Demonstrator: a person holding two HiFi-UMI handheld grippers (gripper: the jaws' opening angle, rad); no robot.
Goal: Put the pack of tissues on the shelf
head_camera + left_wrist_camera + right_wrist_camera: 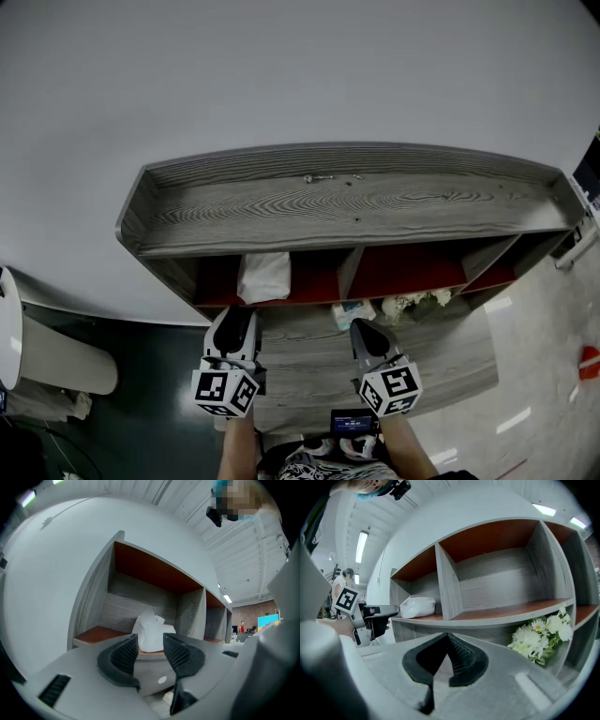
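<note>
The white pack of tissues (264,277) lies in the leftmost red-floored compartment of the grey wooden shelf (337,239). My left gripper (236,314) hovers just in front of that compartment. In the left gripper view the pack of tissues (152,631) rests on the shelf board beyond the left gripper (150,643), whose jaws stand apart with nothing pressed between the pads. My right gripper (362,326) is to the right, in front of the divider. Seen in its own view, the right gripper (446,634) is shut and empty, with the pack of tissues (418,607) at the left.
White flowers (539,634) sit on the lower shelf level at the right, next to a small blue-and-white pack (352,312). Small bits of hardware (319,177) lie on the shelf top. A white wall stands behind. A white rounded object (11,328) stands at the far left.
</note>
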